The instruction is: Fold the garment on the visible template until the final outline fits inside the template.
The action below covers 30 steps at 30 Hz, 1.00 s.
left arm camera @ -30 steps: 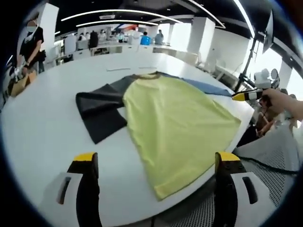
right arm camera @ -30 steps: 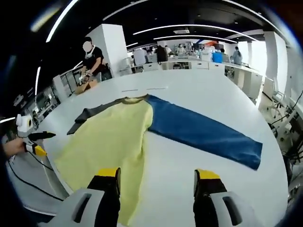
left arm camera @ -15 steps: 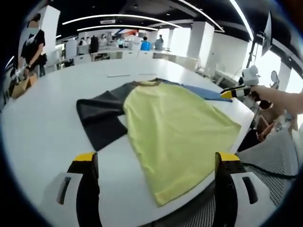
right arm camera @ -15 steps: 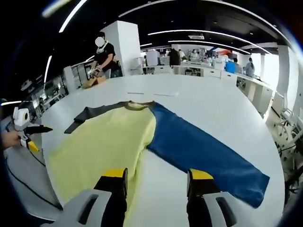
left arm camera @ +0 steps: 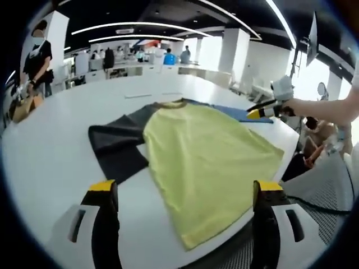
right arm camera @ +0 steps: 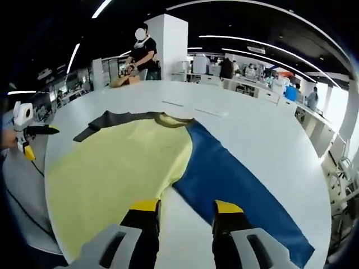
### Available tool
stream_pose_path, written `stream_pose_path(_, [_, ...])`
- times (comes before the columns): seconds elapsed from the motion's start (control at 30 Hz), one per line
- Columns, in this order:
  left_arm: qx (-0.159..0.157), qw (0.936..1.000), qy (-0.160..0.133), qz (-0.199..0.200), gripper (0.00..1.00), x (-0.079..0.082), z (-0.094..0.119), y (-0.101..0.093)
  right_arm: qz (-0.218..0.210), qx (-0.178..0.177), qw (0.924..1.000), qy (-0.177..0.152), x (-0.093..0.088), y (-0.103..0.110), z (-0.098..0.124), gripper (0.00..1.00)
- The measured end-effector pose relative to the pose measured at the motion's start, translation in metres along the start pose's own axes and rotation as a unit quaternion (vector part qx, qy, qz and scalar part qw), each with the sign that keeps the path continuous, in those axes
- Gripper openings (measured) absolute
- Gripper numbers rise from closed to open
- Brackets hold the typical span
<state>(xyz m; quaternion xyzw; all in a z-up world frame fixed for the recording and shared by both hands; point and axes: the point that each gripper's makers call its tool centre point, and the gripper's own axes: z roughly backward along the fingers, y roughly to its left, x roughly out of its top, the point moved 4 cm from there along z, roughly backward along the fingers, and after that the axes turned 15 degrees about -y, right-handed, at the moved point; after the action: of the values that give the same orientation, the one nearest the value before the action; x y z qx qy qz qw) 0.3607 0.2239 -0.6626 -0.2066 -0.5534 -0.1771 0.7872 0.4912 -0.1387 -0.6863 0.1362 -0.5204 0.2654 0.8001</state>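
The worktop [left arm camera: 50, 151], white and round, carries the garment [left arm camera: 207, 151] spread flat near its edge: a long-sleeved top with a yellow body, a dark grey sleeve [left arm camera: 115, 143] out to one side and a blue sleeve [right arm camera: 235, 193] out to the other. No fold shows in the body or in either sleeve, so I judge the task barely begun; both sleeves and the body are left to fold. I cannot make out a template outline; two thin marks [right arm camera: 193, 107] lie on the worktop beyond the collar.

The left claw [left arm camera: 182, 193] hangs above the hem, jaws wide apart and empty. The right claw [right arm camera: 185, 208] hangs above the join of yellow body and blue sleeve, jaws parted more narrowly, holding nothing.
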Motion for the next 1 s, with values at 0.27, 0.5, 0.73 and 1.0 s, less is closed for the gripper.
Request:
stream_pose_path(0.27, [-0.003, 1.0000, 0.006, -0.004, 0.92, 0.002, -0.001, 0.001, 0.030, 0.029, 0.9991, 0.010, -0.002, 0.000, -0.022, 0.24])
stream_pose_path(0.5, [0.000, 0.9999, 0.015, -0.001, 0.90, -0.001, 0.000, 0.003, 0.069, 0.061, 0.9955, 0.024, -0.004, 0.007, -0.037, 0.19])
stream_pose_path(0.73, [0.019, 0.9996, 0.019, -0.006, 0.82, -0.003, 0.003, 0.009, 0.127, 0.085, 0.9873, 0.042, -0.010, 0.012, -0.049, 0.15])
stream_pose_path(1.0, [0.032, 0.9992, 0.021, 0.002, 0.78, -0.005, 0.007, 0.014, 0.161, 0.108, 0.9796, 0.052, -0.012, 0.013, -0.056, 0.10])
